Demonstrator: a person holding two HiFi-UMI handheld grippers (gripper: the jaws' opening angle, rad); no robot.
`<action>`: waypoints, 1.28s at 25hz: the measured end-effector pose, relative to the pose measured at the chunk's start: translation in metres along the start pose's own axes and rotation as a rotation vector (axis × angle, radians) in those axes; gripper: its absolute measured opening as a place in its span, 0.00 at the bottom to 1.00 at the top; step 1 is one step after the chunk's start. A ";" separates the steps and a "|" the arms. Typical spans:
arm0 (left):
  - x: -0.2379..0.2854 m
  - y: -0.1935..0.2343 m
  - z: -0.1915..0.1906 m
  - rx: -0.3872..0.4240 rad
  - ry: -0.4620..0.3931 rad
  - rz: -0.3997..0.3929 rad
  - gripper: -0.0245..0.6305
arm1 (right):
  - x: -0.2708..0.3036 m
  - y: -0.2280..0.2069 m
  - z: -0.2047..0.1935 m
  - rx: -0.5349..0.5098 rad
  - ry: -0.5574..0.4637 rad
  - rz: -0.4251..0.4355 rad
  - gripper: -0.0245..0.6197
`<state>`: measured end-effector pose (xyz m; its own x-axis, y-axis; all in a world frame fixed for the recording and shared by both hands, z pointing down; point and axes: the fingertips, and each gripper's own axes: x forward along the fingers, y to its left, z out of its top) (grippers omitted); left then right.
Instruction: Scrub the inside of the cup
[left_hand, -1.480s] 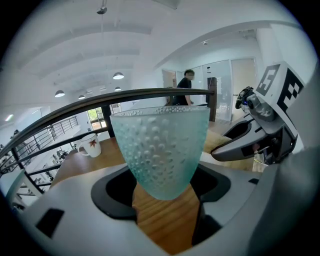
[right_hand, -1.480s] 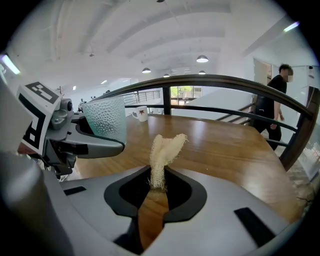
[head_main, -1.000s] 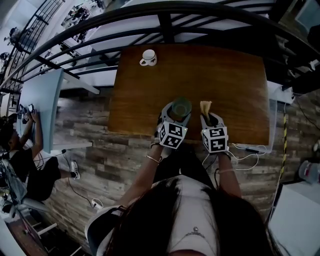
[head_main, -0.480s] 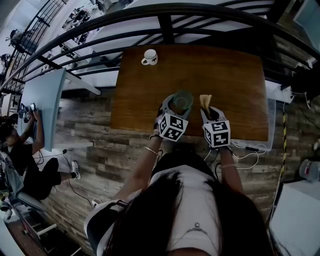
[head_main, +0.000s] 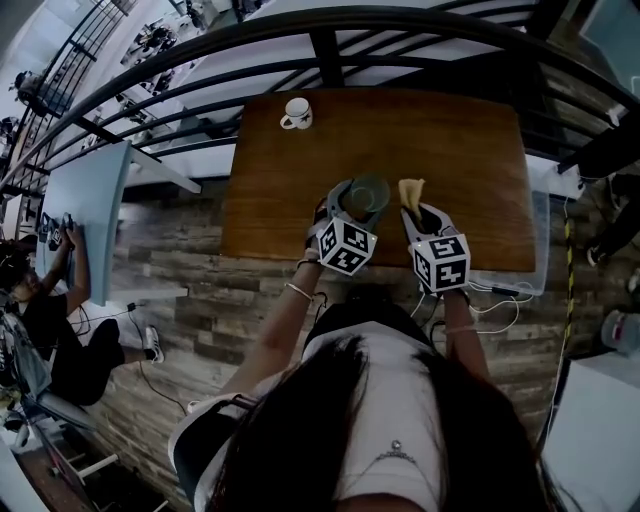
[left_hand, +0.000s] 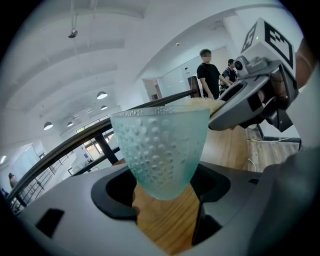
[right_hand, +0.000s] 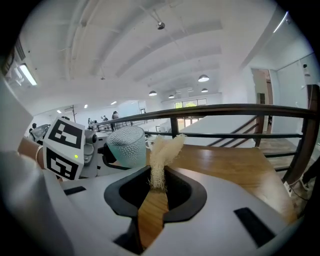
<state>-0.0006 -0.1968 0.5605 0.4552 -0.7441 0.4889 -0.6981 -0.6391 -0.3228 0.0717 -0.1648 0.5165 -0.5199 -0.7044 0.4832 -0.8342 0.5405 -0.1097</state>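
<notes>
- Green dimpled cup lifted off bench in last sec, clamped by L gripper fingers.
- Loofah scrubber, pinched by R gripper, also raised beside cup rim; not yet inserted.

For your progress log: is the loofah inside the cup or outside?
Outside: head view shows the loofah beside the cup, not in it.

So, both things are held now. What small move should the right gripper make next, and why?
Probably move the right gripper toward the cup and tip the scrubber into its open mouth. The left gripper is shut on the cup, holding it off the table, and the scrubber is beside the rim, not yet inside.
</notes>
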 end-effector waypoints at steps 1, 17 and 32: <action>0.000 0.000 0.000 0.012 0.003 0.001 0.56 | -0.002 0.002 0.003 0.003 -0.010 0.007 0.17; -0.009 0.018 0.014 0.185 -0.010 0.013 0.56 | -0.017 0.048 0.046 -0.025 -0.060 0.154 0.17; -0.014 0.024 0.016 0.369 -0.019 0.056 0.56 | -0.008 0.080 0.041 -0.063 0.076 0.260 0.17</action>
<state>-0.0152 -0.2045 0.5332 0.4344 -0.7812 0.4483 -0.4774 -0.6218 -0.6209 0.0013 -0.1350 0.4686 -0.6981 -0.5030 0.5094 -0.6601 0.7278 -0.1859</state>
